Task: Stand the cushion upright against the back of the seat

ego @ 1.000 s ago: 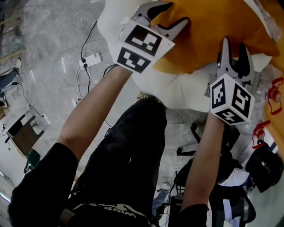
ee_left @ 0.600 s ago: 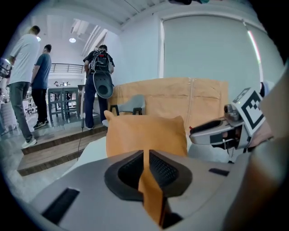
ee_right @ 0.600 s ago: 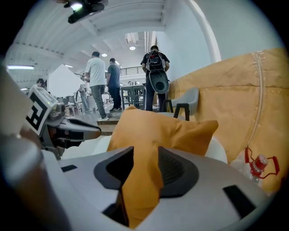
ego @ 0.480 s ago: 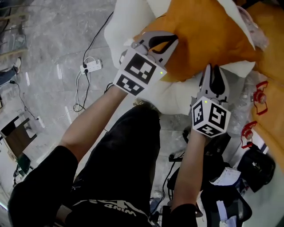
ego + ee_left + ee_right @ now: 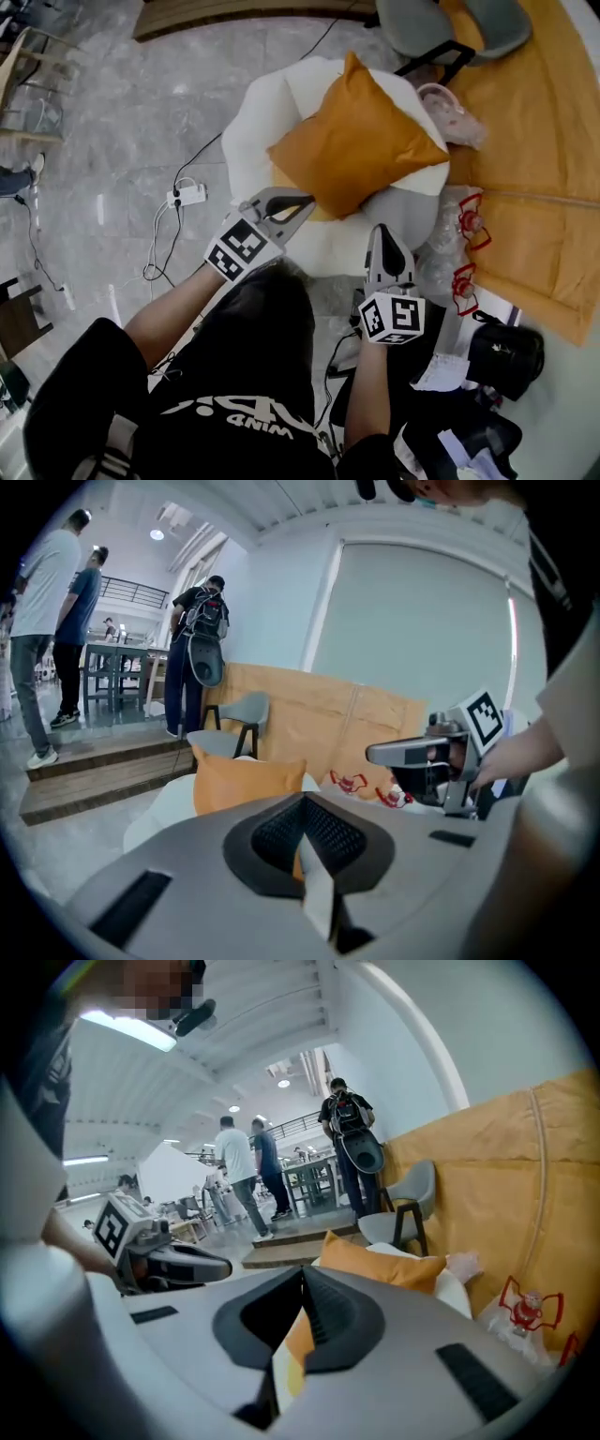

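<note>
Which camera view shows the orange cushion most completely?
The head view: nearly the whole orange cushion shows on the white seat. The left gripper view and the right gripper view each show only its upper part, beyond the closed jaws.

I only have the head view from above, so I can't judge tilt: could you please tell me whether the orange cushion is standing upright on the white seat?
Observer: Yes; the left gripper view shows the cushion upright on the seat.
Operator: Is the left claw clear of it?
Observer: Yes, it has just closed on nothing, apart from the cushion.
Operator: And the right claw?
Observer: Also just closed, empty.
</note>
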The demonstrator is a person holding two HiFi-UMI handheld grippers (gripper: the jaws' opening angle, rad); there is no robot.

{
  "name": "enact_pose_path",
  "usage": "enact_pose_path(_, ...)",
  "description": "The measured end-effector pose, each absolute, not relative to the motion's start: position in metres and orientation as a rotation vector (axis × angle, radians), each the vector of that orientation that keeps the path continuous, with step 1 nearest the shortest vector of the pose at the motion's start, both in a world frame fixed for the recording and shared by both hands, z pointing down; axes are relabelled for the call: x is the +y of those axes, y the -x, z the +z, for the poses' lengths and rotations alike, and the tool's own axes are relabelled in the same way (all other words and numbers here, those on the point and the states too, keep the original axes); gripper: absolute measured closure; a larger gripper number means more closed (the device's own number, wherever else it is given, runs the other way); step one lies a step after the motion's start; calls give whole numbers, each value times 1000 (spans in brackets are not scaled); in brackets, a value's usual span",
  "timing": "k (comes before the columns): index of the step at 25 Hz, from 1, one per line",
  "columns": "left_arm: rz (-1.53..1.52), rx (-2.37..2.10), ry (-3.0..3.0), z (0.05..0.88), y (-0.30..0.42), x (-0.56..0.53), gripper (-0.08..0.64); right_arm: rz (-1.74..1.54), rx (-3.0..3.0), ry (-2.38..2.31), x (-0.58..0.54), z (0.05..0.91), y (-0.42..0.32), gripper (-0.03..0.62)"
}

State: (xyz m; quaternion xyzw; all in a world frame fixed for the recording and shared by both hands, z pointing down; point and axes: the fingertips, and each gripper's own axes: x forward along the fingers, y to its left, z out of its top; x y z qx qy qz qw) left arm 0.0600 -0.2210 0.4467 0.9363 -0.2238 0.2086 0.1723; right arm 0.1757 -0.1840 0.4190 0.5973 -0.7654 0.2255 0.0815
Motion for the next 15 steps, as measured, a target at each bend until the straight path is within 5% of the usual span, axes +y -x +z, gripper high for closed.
enact_pose_path(15, 329, -537, -2822, 215, -43, -85, 552, 530, -2599, -1657, -45, 228, -92, 571)
